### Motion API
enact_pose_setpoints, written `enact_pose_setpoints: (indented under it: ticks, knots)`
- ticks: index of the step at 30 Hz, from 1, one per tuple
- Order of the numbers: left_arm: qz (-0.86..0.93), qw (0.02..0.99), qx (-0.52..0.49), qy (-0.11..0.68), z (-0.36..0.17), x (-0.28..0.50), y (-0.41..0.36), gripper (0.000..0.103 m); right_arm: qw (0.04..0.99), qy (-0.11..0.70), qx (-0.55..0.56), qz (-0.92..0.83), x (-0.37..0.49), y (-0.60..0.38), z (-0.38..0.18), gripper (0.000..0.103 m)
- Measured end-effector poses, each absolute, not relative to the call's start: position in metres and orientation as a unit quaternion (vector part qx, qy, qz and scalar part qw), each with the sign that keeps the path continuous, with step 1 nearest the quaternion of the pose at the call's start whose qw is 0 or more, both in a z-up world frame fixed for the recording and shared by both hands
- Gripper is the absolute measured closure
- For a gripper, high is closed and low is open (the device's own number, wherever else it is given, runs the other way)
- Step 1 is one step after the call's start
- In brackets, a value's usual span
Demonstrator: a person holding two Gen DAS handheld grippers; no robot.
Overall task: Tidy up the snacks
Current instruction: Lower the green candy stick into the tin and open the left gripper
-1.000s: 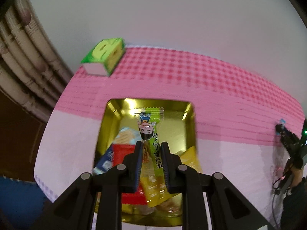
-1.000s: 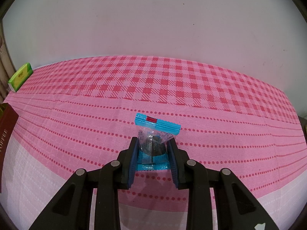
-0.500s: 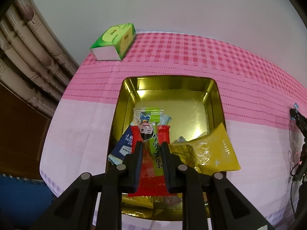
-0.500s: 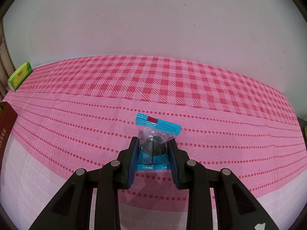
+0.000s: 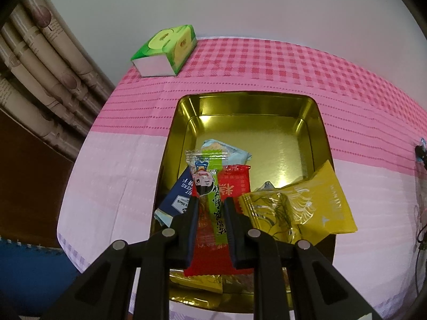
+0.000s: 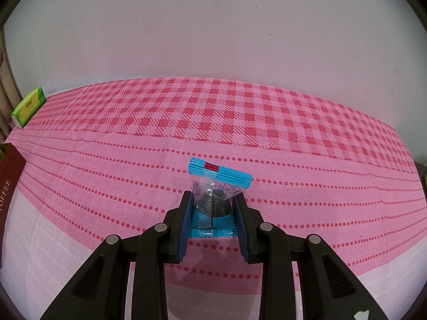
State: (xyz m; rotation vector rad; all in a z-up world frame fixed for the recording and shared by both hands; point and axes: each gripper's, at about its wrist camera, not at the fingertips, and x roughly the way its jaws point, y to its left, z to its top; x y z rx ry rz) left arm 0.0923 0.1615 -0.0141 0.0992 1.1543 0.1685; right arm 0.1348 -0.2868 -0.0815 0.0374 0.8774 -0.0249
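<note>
Only the left wrist view shows the gold tin: it sits on the bench w/ a pink checked cloth, and holds a red packet, a yellow wrapper draped over its right rim, a navy cracker pack and a pale blue pack. Left gripper is clamped on a green snack stick, which stands upright between the pads above the tin's near half; cannot tell if its lower end touches the packets below. Green tissue box lies at the cloth's far left corner, curtain beside it. Right wrist view shows none of the tin's contents, just open cloth, a dark red lid marked "TOFFEE" at the left edge, and the same tissue box, small, far left. Right gripper is closed on a blue cookie packet, transparent in the middle w/ a dark cookie inside, held above the cloth, well apart from the box.
</note>
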Motion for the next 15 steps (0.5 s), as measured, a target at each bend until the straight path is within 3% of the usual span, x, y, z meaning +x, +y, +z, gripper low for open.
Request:
enact_pose_setpoints:
  ticks: [15]
  knots:
    - [0.089, 0.837, 0.064, 0.535, -0.0206, 0.095, 0.1595, 0.08, 0.904, 0.426, 0.017, -0.022, 0.1352, -0.2778, -0.0799, 0.078]
